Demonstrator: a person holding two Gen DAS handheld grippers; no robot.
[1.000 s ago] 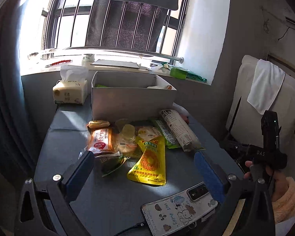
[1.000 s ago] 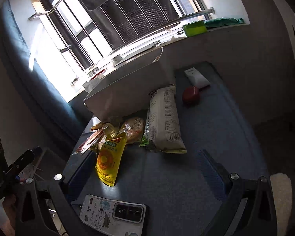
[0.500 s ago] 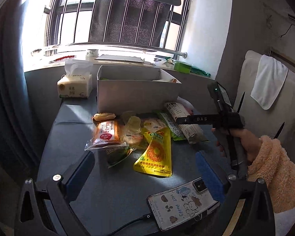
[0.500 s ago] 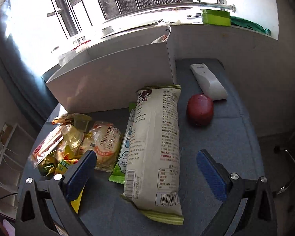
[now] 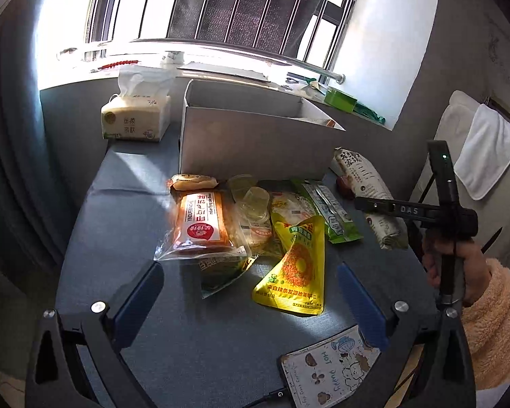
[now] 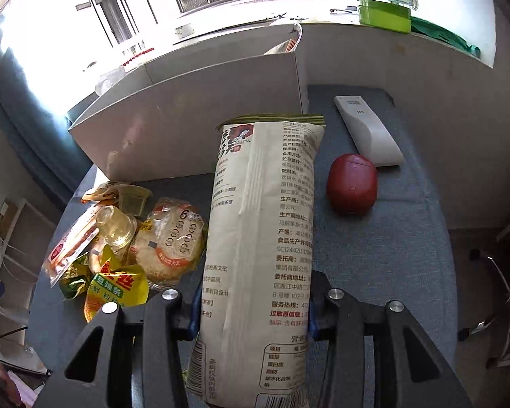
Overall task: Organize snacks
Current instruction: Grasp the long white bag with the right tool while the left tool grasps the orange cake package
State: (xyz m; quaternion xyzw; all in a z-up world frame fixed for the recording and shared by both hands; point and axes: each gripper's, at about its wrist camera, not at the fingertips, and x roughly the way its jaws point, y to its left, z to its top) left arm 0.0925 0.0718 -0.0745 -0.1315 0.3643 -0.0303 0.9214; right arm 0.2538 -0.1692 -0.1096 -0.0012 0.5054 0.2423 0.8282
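Observation:
A pile of snacks lies on the blue-grey table [image 5: 125, 204] in front of a grey open box [image 5: 255, 142]. It holds an orange packet [image 5: 200, 221], a yellow pouch [image 5: 297, 265], jelly cups [image 5: 253, 200], a green packet [image 5: 329, 207] and a long beige cracker pack [image 6: 265, 238]. My right gripper [image 6: 253, 309] is shut on the near end of the beige pack [image 5: 367, 187]. My left gripper [image 5: 250, 302] is open and empty, above the table in front of the pile.
A tissue pack [image 5: 136, 119] stands left of the box. A red oval case [image 6: 352, 183] and a white remote [image 6: 367, 129] lie right of the beige pack. A phone in a cartoon case [image 5: 326, 370] lies at the table's near edge. A windowsill runs behind.
My right gripper moved forward over the beige pack and closed on it. My left gripper moved a little closer to the pile and stayed open.

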